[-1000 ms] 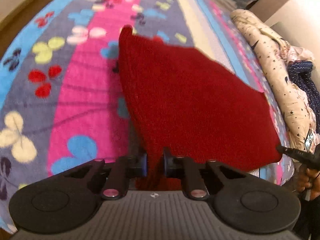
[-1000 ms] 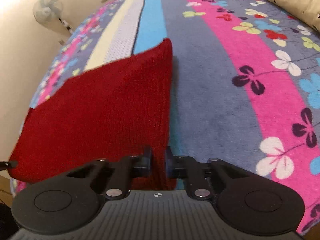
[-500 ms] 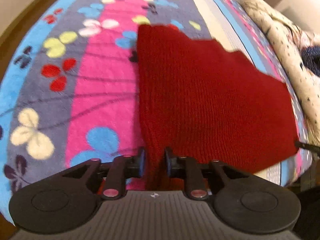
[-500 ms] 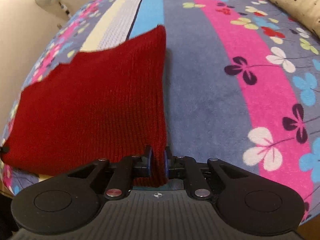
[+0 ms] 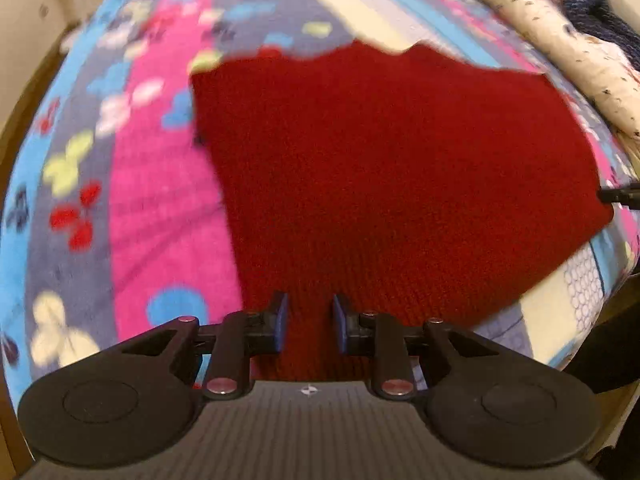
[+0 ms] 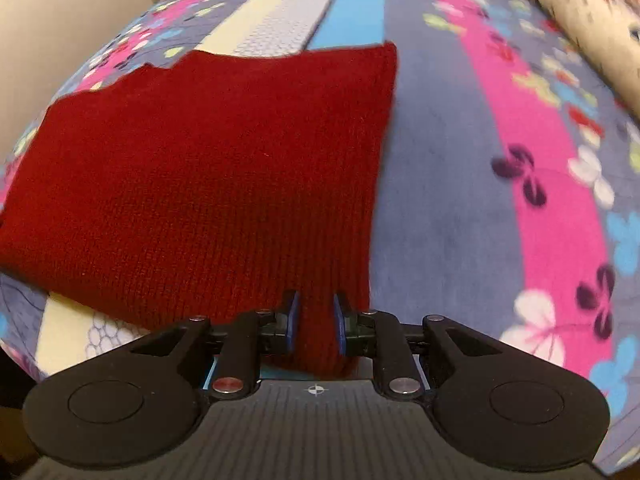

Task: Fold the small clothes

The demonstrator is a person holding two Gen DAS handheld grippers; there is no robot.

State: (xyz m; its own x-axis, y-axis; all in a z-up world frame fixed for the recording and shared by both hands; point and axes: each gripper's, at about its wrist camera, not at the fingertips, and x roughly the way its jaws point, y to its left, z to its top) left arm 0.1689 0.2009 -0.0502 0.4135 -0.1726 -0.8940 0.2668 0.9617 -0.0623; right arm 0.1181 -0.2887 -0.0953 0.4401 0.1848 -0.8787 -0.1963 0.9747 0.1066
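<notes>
A bed spread with a striped, flower-printed fleece blanket (image 6: 460,208) fills both views, the dark red knitted garment (image 6: 224,184) lying flat on it. My left gripper (image 5: 307,328) has let go, jaws parted over the near hem. The right gripper (image 6: 314,330) has just been opening — knit between its pads, not clearly pinched. I'd lift both clear together. Its long side looks to run between my hands.

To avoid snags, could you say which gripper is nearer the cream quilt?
Right. The right gripper is at the corner of the red knit toward the quilt; the left gripper, the opposite corner. Both have just been opening, knit between.
</notes>
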